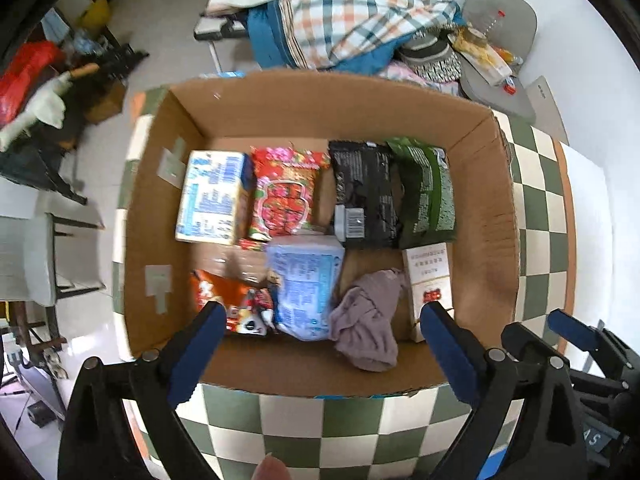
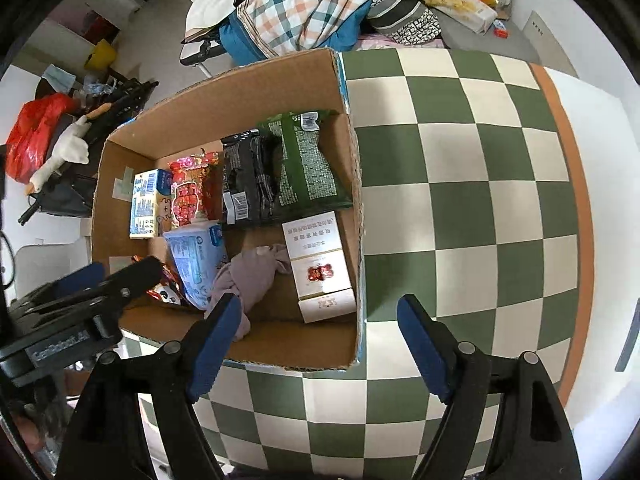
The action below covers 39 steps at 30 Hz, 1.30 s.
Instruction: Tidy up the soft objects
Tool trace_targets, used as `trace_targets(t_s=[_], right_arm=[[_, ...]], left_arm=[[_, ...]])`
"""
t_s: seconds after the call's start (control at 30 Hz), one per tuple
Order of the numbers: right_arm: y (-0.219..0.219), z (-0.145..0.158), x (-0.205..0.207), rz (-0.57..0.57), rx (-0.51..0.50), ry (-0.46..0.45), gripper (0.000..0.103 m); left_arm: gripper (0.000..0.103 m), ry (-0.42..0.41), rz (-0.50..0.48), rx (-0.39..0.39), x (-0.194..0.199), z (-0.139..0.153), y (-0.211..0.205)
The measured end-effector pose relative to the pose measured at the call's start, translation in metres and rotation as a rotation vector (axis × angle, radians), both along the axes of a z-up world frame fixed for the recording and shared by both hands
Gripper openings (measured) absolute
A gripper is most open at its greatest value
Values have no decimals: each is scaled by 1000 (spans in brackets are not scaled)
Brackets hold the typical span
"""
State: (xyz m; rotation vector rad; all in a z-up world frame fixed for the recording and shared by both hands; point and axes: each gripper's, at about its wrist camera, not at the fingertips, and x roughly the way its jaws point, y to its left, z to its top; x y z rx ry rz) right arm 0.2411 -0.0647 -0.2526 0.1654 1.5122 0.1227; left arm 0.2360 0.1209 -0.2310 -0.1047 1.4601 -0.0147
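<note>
The mauve cloth [image 1: 366, 320] lies crumpled on the floor of the cardboard box [image 1: 320, 100], directly ahead of and below the left gripper [image 1: 322, 316], whose jaws stand spread wide with nothing between them. It looks light, limp and prone to sagging, so a pinch on the bunched middle fold would likely hold best. Just left of it sits the pale blue soft pack [image 1: 306, 284], squashy and a little slick by its wrapper; just right, the stiff white carton [image 1: 430, 280]. Beyond lie the snack bags. The right gripper [image 2: 318, 310] hangs released over the box's near right corner and the checkered cloth [image 2: 460, 160]
</note>
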Motion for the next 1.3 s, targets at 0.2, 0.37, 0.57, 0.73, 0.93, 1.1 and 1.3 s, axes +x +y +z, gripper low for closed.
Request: trace_targets(t_s=[0.2, 0.37, 0.57, 0.73, 0.93, 1.1, 1.3], right_arm=[[2, 8, -7, 6, -29, -23, 83], [5, 19, -10, 17, -79, -62, 100], [8, 29, -13, 20, -125, -104, 103], [9, 36, -17, 23, -135, -125, 103], [7, 50, -24, 21, -125, -147, 103], [-3, 91, -48, 14, -96, -204, 103], [-15, 163, -90, 5, -102, -318, 103]], left_arm=[[103, -90, 25, 50, -8, 18, 6], [103, -142, 21, 75, -12, 30, 8], [103, -157, 29, 77, -17, 34, 11], [103, -164, 33, 92, -22, 36, 10], [103, -185, 19, 88, -34, 59, 4], [103, -260, -2, 94, -62, 109, -5], [103, -345, -3, 88, -95, 165, -7]])
